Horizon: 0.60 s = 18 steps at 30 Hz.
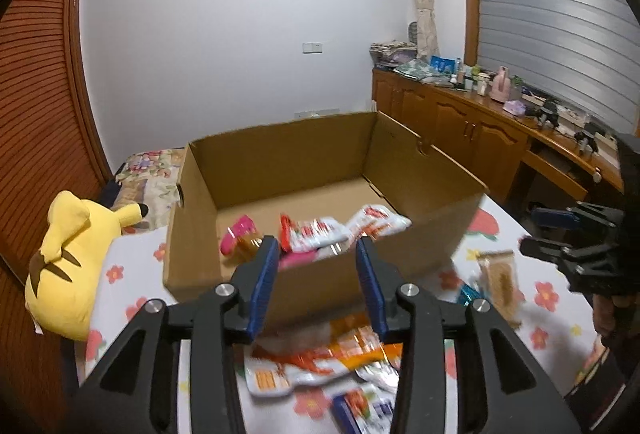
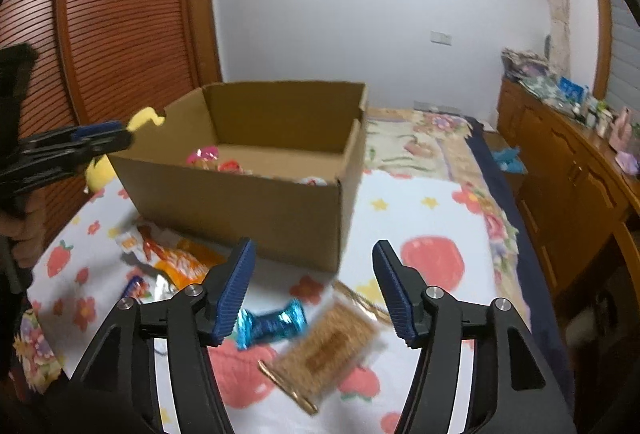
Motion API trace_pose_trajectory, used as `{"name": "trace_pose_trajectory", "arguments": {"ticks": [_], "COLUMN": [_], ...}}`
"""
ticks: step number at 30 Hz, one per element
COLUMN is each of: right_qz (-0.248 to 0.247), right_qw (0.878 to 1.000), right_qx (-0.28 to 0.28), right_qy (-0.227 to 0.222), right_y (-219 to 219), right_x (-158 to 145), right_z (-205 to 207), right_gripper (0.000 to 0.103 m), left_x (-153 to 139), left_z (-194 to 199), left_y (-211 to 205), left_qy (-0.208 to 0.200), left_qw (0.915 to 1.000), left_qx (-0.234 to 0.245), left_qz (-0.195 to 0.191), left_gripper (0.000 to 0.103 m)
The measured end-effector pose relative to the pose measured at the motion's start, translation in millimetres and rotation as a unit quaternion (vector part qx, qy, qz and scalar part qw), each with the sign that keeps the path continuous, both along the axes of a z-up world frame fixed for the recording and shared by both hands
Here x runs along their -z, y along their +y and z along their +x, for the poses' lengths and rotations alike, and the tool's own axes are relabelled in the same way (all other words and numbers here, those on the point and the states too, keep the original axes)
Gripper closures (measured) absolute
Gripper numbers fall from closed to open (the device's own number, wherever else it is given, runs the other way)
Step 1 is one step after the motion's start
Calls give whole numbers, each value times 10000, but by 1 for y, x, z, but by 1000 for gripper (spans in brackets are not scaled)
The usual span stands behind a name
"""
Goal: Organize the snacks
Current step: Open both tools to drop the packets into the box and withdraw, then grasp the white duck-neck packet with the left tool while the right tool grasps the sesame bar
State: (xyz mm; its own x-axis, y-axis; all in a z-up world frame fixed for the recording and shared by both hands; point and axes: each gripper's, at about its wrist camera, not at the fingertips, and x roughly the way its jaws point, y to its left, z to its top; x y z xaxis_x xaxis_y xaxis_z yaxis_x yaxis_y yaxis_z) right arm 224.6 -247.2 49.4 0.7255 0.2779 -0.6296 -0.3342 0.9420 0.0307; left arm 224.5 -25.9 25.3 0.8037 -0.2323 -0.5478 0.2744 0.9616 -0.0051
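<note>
An open cardboard box (image 1: 192, 242) (image 2: 240, 209) stands on a flower-print bedsheet. Inside lie a pink packet (image 1: 240, 234) and red-and-white snack packets (image 1: 340, 230). My left gripper (image 1: 317, 250) hangs open just before the box's near wall, nothing between its blue pads; it shows at the left in the right wrist view (image 2: 124, 135). Under it lies a pile of orange-and-white packets (image 1: 320, 354) (image 2: 176, 262). My right gripper (image 2: 314, 250) (image 1: 532, 232) is open above a blue-wrapped candy (image 2: 272, 326) (image 1: 468, 294) and a blurred brown cracker packet (image 2: 328, 346) (image 1: 500, 278), right of the box.
A yellow plush toy (image 1: 68, 258) (image 2: 100, 169) lies left of the box. A brown slatted wardrobe (image 1: 36, 93) rises beyond it. A wooden cabinet (image 1: 480, 129) (image 2: 560, 169) with clutter on top runs along the right. A hand (image 2: 24, 238) grips the left tool.
</note>
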Motion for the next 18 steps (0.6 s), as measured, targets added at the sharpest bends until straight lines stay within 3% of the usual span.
{"name": "trace_pose_trajectory", "arguments": {"ticks": [13,18], "right_qz": [84,98], "right_qw": [9986,9968], "right_qx": [324,491], "right_qy": [420,629], "right_y": [-24,-24], "right_x": [34,52], "right_z": [-25,-21], "right_gripper": [38,30], "left_x": [41,62], "left_z": [-59,-70], "left_y": [-9,-8], "left_qy": [356,494], "left_qw": [9993,9986], "left_qx": [120,169], "left_qz": [-13,-82], "left_gripper": [62,59]}}
